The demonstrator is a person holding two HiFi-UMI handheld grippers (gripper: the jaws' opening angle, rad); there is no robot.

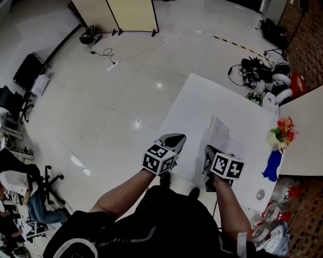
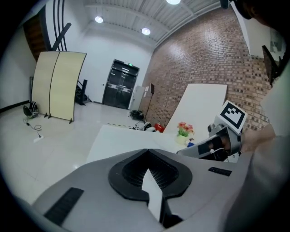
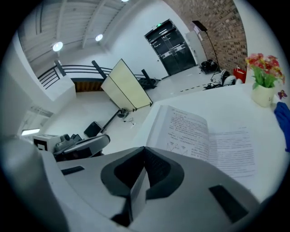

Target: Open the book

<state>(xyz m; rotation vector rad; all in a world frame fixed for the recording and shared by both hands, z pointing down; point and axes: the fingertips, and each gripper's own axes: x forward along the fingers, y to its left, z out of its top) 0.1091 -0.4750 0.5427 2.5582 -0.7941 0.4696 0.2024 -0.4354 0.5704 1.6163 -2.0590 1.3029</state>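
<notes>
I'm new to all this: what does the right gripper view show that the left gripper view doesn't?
Only the right gripper view: the open book, printed pages up on the white table, and the left tongs. Only the left gripper view: the right tongs. Both: that table, the potted flowers, the folding screen and the dark double doors.

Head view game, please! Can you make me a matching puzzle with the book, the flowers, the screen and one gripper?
1 white paper book
2 red flowers in white pot
3 cream folding screen
4 left gripper

A on the floor
B shut, empty
C open on white table
D near the table's edge

Pairs: 1-C, 2-D, 3-A, 4-B
</notes>
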